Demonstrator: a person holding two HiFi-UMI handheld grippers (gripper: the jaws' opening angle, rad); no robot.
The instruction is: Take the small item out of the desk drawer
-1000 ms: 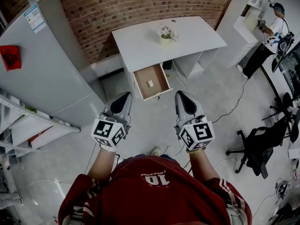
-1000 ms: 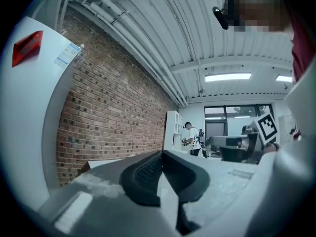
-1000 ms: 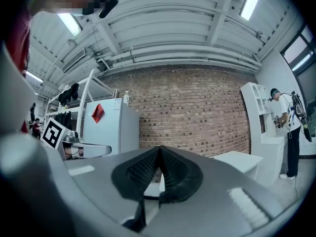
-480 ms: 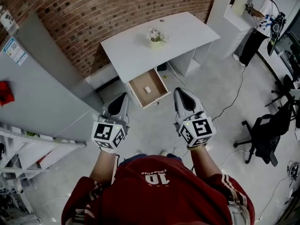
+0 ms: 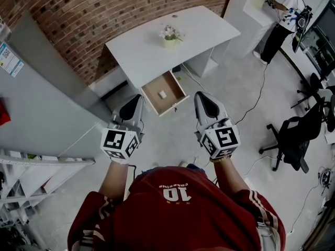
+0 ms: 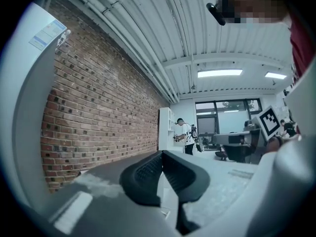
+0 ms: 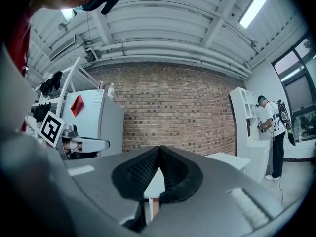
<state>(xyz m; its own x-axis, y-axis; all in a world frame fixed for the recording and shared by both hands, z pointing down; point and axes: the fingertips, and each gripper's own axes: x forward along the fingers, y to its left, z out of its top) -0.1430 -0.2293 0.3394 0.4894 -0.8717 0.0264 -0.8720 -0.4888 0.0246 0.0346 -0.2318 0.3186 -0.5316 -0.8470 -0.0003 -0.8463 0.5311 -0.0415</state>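
Your left gripper (image 5: 136, 100) is closed, its jaws pressed together with nothing between them. It hovers over the floor, well short of the desk (image 5: 199, 29).

Ahead of that gripper and a little to its right, on the line between your two tools, the drawer (image 5: 174, 83) stands pulled out from under the desk top. The small item (image 5: 163, 94) lies on the drawer's bare wooden bottom, near the middle and apart from all four walls.

Judging by its size, it should be very light and will lift with almost no effort. It looks like a stiff little block rather than anything soft, so a gentle pinch should do. A hard squeeze could flick it out sideways. Come down from above with the tips and take it across its narrower sides. The walls leave room around it, so the jaws need to part only slightly wider than the piece.

It is pale, cream or white, roughly rectangular, and stands out clearly against the brown wood. From here it is too small to tell what it is or whether its surface is slick.

Your right gripper (image 5: 203, 98) is level with the left one. It is also closed and empty, with its tips meeting. The drawer lies ahead of it and to its left.
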